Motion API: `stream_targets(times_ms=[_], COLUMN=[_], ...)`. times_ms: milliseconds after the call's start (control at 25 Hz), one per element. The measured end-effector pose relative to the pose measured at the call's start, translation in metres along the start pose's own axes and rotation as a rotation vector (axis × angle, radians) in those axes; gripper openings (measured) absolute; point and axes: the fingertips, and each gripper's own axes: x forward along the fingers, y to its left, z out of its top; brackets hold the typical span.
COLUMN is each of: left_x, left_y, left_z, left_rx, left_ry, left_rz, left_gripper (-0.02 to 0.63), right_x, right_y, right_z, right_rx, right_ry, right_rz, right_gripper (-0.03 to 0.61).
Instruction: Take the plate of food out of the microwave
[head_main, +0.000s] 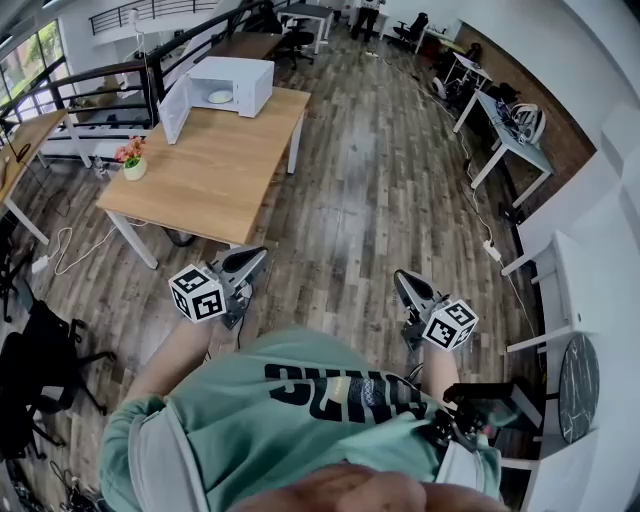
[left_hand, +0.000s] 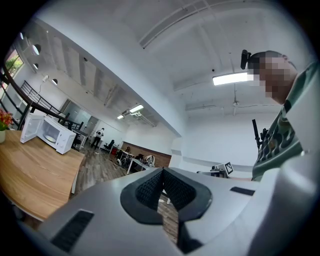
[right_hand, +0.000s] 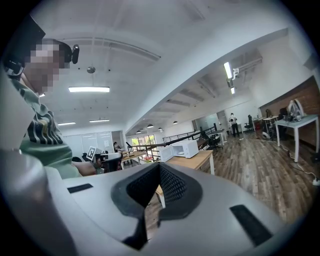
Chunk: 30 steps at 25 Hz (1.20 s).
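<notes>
A white microwave (head_main: 230, 86) stands at the far end of a wooden table (head_main: 215, 175) with its door (head_main: 174, 108) swung open to the left. Inside it a white plate (head_main: 220, 97) with food shows. The microwave (left_hand: 49, 133) appears small and far off in the left gripper view, and the microwave (right_hand: 181, 149) is equally distant in the right gripper view. My left gripper (head_main: 256, 257) is shut and empty, held low near the table's near edge. My right gripper (head_main: 401, 279) is shut and empty too, over the wooden floor.
A pot of pink flowers (head_main: 131, 160) sits on the table's left side. White desks (head_main: 505, 135) and office chairs (head_main: 40, 345) stand around. A railing (head_main: 120, 80) runs behind the microwave. A cable (head_main: 65, 250) lies on the floor at left. A distant person (left_hand: 99, 136) stands far down the room.
</notes>
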Motion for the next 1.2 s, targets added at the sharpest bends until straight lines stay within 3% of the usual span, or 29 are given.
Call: stream_targets(times_ms=[520,840,1200], left_x=[0.029,0.067,0.129], left_y=[-0.017,-0.055,-0.101], left_z=[-0.008,-0.019,-0.019], left_rx=[0.004,0.022,0.109], left_ry=[0.015,0.025,0.019], left_rz=[-0.003,-0.012,-0.046], left_gripper=[0.003,0.003,0.003], right_x=[-0.024,-0.077,-0.15], right_y=[-0.018,-0.043,-0.079], right_z=[0.003,0.002,-0.002], right_rx=[0.023,0.045,0.061], right_ry=[-0.031,-0.061,-0.086], right_rz=[0.019,0.023,-0.016], right_gripper=[0.005,0.006,0.006])
